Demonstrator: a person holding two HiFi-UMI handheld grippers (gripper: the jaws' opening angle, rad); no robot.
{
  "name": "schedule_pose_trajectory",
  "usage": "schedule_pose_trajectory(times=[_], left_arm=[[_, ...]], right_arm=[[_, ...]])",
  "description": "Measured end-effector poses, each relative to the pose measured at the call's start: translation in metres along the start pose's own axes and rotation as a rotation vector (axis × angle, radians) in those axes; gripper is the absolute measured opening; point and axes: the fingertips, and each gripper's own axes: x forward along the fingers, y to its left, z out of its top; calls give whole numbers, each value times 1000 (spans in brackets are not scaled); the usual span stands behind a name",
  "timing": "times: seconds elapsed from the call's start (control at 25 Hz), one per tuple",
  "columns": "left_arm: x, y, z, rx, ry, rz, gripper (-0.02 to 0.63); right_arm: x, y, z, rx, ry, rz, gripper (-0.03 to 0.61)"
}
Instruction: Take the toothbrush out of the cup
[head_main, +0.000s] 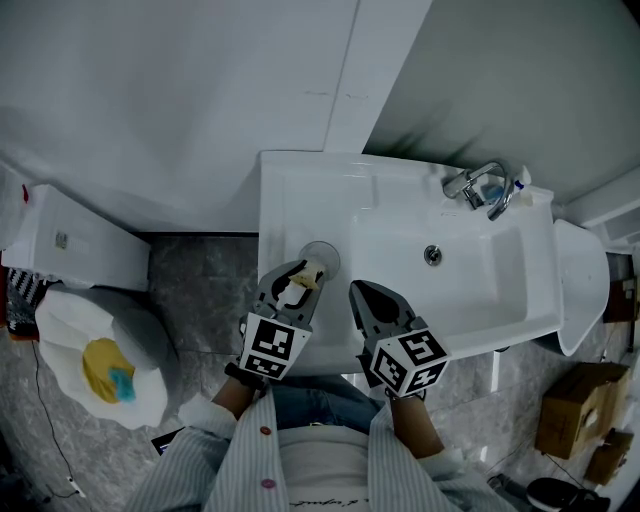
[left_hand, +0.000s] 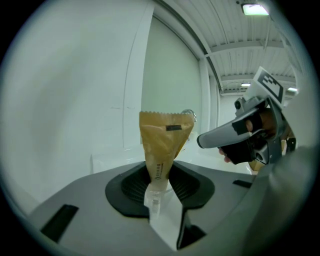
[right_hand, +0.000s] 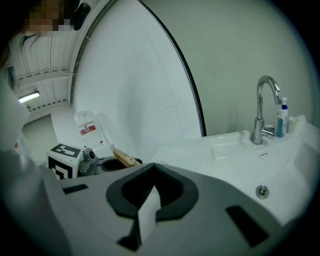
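Note:
A toothbrush in a tan paper wrapper (left_hand: 165, 140) stands upright between the jaws of my left gripper (left_hand: 159, 189), which is shut on the wrapper's lower white end. From above, the left gripper (head_main: 297, 272) holds the wrapped toothbrush (head_main: 311, 275) right at the near rim of a clear cup (head_main: 323, 255) on the left ledge of the white sink (head_main: 300, 200). My right gripper (head_main: 358, 291) hangs beside it over the sink's front edge, shut and holding nothing. In the right gripper view its jaws (right_hand: 150, 192) meet, and the wrapper (right_hand: 125, 159) shows at the left.
A chrome faucet (head_main: 480, 185) with a small blue-topped bottle (right_hand: 283, 120) stands at the sink's back right, and the drain (head_main: 432, 255) lies in the basin. A toilet (head_main: 100, 365) is on the floor at the left. Cardboard boxes (head_main: 575, 410) sit at the right.

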Motion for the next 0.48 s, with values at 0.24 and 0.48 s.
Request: schedule_pose_trajectory(times=[0.24,0.48], left_arm=[[2,-1,1,-1,-2,3,59],[3,-3,1,-2,-1,-9,45]], right_arm=[[-1,-2,0,1,-2,-4,11],[0,-3,1,3,-4,-7,11]])
